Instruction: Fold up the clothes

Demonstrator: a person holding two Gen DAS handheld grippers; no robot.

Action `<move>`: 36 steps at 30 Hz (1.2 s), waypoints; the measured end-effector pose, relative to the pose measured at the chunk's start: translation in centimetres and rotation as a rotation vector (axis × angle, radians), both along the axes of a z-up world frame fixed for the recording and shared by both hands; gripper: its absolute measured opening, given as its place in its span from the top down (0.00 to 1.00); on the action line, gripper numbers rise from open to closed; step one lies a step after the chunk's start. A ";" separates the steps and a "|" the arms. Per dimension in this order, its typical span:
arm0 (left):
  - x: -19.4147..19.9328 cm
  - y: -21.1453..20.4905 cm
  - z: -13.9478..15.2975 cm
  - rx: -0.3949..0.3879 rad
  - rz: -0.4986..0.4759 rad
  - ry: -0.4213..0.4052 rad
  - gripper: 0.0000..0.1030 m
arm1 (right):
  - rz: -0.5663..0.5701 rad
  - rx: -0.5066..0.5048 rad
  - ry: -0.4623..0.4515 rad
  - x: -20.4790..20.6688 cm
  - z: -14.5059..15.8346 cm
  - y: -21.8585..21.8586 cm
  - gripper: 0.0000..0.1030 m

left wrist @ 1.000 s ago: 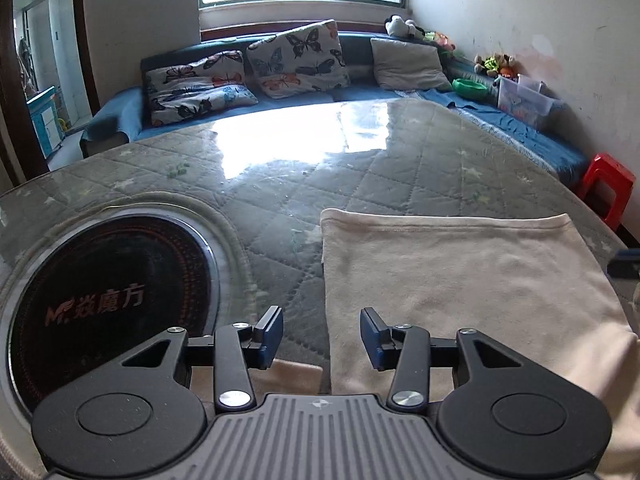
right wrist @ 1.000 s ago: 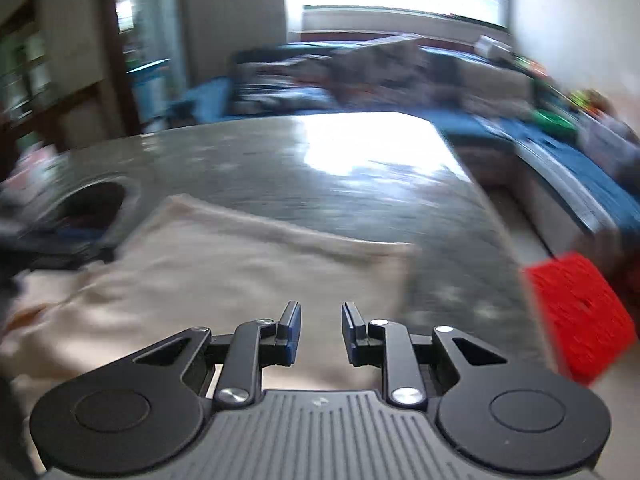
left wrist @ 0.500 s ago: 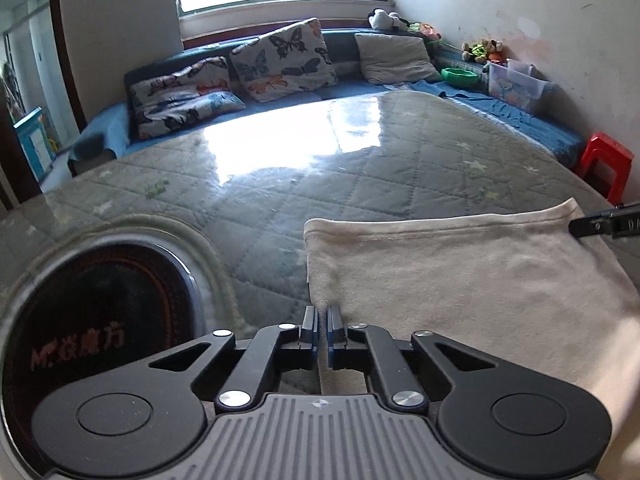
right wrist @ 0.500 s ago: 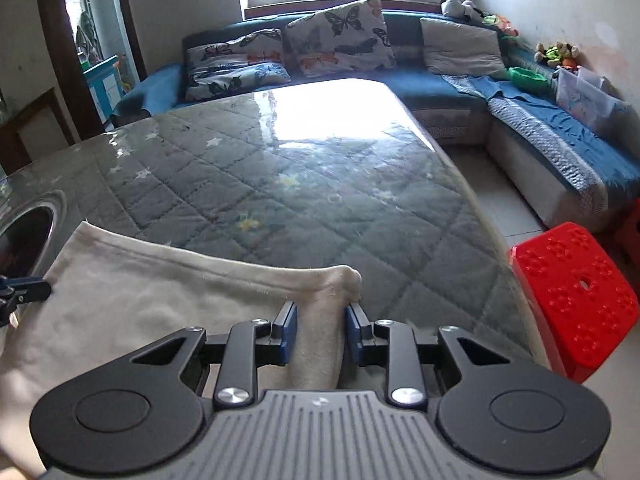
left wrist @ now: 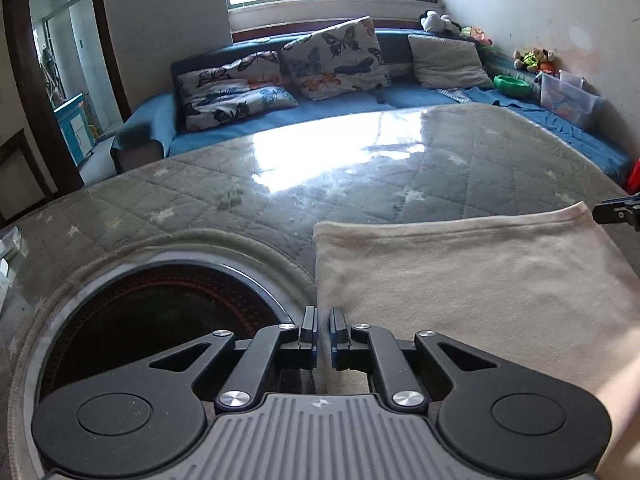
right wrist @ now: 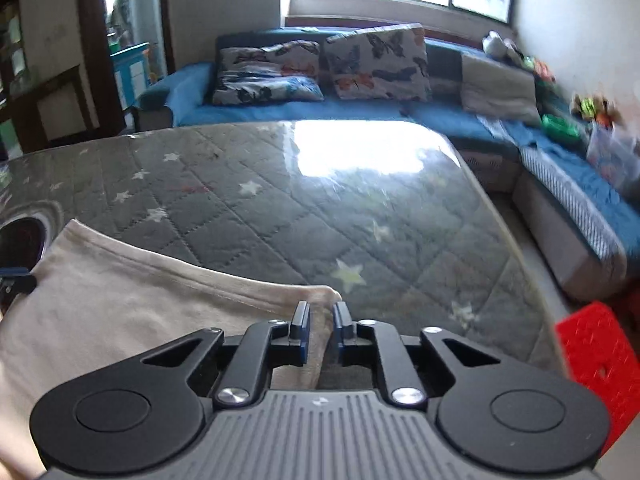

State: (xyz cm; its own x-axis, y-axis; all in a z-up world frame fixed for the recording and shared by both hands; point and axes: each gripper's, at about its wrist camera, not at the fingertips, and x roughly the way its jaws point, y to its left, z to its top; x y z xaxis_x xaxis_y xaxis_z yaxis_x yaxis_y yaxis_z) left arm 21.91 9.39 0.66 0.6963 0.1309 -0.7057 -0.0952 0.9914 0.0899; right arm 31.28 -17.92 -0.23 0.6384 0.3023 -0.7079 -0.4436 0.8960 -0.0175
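A cream cloth [left wrist: 472,276] lies flat on the quilted grey table; it also shows in the right wrist view [right wrist: 132,304]. My left gripper [left wrist: 323,326] is shut on the cloth's left edge near its front. My right gripper [right wrist: 321,322] is shut on the cloth's right edge at the far corner. The right gripper's tip shows at the right edge of the left wrist view [left wrist: 618,212]. The left gripper's tip shows at the left edge of the right wrist view [right wrist: 16,282].
A round black cooktop [left wrist: 160,312] is set into the table left of the cloth. The quilted table [right wrist: 320,208] stretches ahead. A blue sofa with butterfly pillows [left wrist: 320,64] runs behind it. A red stool [right wrist: 596,352] stands off the table's right edge.
My left gripper closed from open onto the cloth's left edge. My right gripper closed onto the cloth's right corner. Both views have shifted slightly.
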 end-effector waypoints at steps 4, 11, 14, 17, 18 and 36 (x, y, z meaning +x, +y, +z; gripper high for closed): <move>-0.4 -1.1 0.1 -0.003 -0.037 0.003 0.92 | 0.140 0.015 -0.009 -4.8 2.3 0.4 0.87; -1.0 -3.1 0.3 -0.009 -0.101 0.009 0.91 | 0.463 0.024 0.070 -14.7 3.7 2.2 0.78; -1.3 -3.8 0.3 -0.011 -0.125 0.012 0.91 | 0.555 0.018 0.087 -17.4 3.2 3.8 0.71; -1.4 -3.5 0.1 -0.016 -0.123 0.017 0.91 | 0.611 -0.008 0.080 -19.0 2.4 5.5 0.68; -1.4 -3.5 0.0 -0.016 -0.123 0.018 0.91 | 0.618 -0.024 0.071 -19.3 2.0 6.0 0.68; -1.6 -3.2 -0.4 0.003 -0.113 -0.001 0.74 | 0.678 -0.070 0.000 -21.8 2.3 7.0 0.98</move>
State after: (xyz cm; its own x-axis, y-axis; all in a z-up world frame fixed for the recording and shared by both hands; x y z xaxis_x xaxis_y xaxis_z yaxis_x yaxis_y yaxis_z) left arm 20.29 6.14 0.22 0.7076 0.0534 -0.7046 0.0169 0.9956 0.0925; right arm 9.46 -10.91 2.03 0.3237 0.5894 -0.7402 -0.9069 0.4163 -0.0651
